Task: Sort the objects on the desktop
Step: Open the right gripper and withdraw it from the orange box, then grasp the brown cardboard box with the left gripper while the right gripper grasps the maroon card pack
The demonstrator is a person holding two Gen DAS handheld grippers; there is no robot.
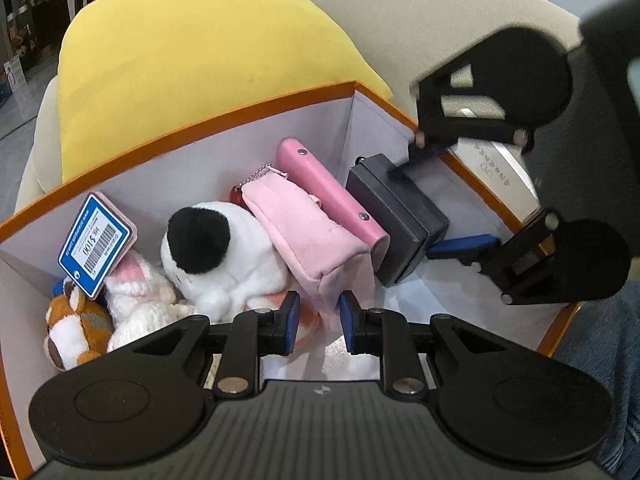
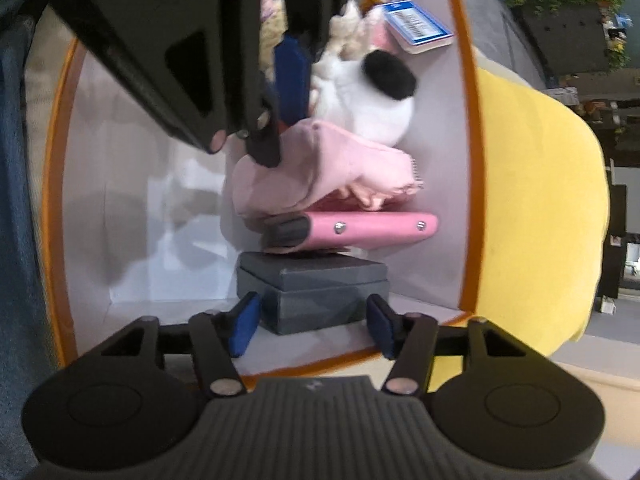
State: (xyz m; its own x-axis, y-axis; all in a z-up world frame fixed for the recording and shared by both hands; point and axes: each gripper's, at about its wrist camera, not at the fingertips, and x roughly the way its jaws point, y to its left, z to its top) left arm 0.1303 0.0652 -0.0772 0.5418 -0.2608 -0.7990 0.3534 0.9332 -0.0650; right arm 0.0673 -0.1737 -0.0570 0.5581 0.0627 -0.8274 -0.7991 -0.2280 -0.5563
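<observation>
Closest to us, our right claw point(image 2: 313, 330) stands released, its two blue pads point(image 2: 245, 322) spread to either side of the dark grey box point(image 2: 316, 290), which lies straight ahead of it on the floor of the orange-rimmed bin point(image 2: 468, 120); the pads flank the near end of the box, and we cannot tell whether either one touches it. The box's long axis runs away from this claw, so we judge that the jaws already span its short width and a grip would need only a closing. Our left claw point(image 1: 319, 318) is the farther one from the box; it is also unclenched, pads point(image 1: 291, 322) either side of the lower corner of the soft pink pouch point(image 1: 308, 232) with a gap showing, so it holds nothing. Just beyond the grey box, seen from the right claw, the pink snap case point(image 2: 368, 226) lies crosswise, leaning against it, and the pouch sits behind that. Farther still come the black-and-white plush point(image 2: 376, 96), the knitted white toy point(image 1: 138, 300), the brown plush point(image 1: 76, 324) and the blue price tag point(image 1: 96, 240) near the bin's far wall. Outside the bin we see a yellow cushion point(image 1: 200, 60)
</observation>
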